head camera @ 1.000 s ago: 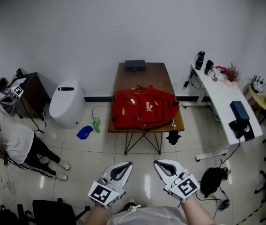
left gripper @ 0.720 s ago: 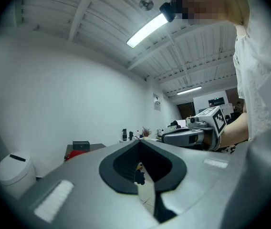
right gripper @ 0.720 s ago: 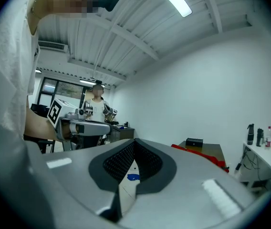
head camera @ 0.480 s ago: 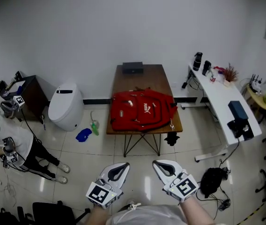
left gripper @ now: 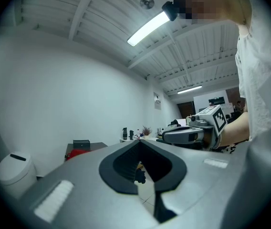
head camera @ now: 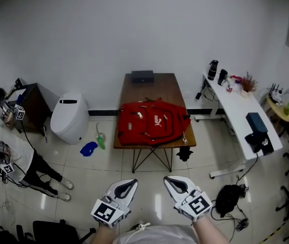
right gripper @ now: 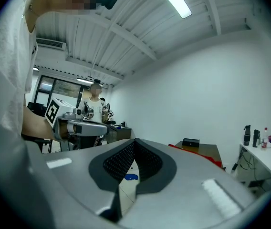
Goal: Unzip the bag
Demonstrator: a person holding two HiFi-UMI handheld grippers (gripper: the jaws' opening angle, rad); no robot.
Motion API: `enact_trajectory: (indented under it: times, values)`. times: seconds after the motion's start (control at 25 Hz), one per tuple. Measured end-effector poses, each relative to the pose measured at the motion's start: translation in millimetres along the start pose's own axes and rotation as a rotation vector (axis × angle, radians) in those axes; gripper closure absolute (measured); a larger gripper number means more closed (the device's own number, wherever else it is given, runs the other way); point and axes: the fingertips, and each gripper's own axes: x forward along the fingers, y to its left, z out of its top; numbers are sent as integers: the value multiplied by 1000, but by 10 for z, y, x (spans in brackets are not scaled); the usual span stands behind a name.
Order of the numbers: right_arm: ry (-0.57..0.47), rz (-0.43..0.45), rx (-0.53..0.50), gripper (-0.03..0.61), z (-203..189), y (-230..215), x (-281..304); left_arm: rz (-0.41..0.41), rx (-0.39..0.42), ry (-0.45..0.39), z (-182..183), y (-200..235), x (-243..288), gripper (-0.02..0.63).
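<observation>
A red backpack [head camera: 151,122] lies flat on a brown wooden table [head camera: 154,84] in the middle of the head view, its zips closed as far as I can see. Both grippers hang low near the person's body, far short of the table. My left gripper [head camera: 128,183] is shut with nothing in it, and my right gripper [head camera: 171,181] is likewise shut and empty. The left gripper view shows the jaw tips [left gripper: 138,142] met, with the red backpack [left gripper: 79,152] small in the distance. In the right gripper view the jaws [right gripper: 134,141] meet too, the backpack [right gripper: 203,155] past them.
A black box [head camera: 142,76] sits at the table's far end. A white round bin [head camera: 68,117] stands to its left, with blue and green items [head camera: 94,145] on the floor. A white desk [head camera: 237,110] with bottles lies to the right. A person [head camera: 12,154] sits at far left.
The head view has drifted, so the table and backpack sit slightly higher and leftward in frame. Both grippers have sunk a little lower in the frame, still shut.
</observation>
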Motion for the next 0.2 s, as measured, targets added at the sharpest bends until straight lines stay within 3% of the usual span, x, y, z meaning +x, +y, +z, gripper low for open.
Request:
enact_trajectory:
  times: [0.2]
  values:
    - [3,-5,12,572,-37,-45,12,2,1,9,-38,12,27,607]
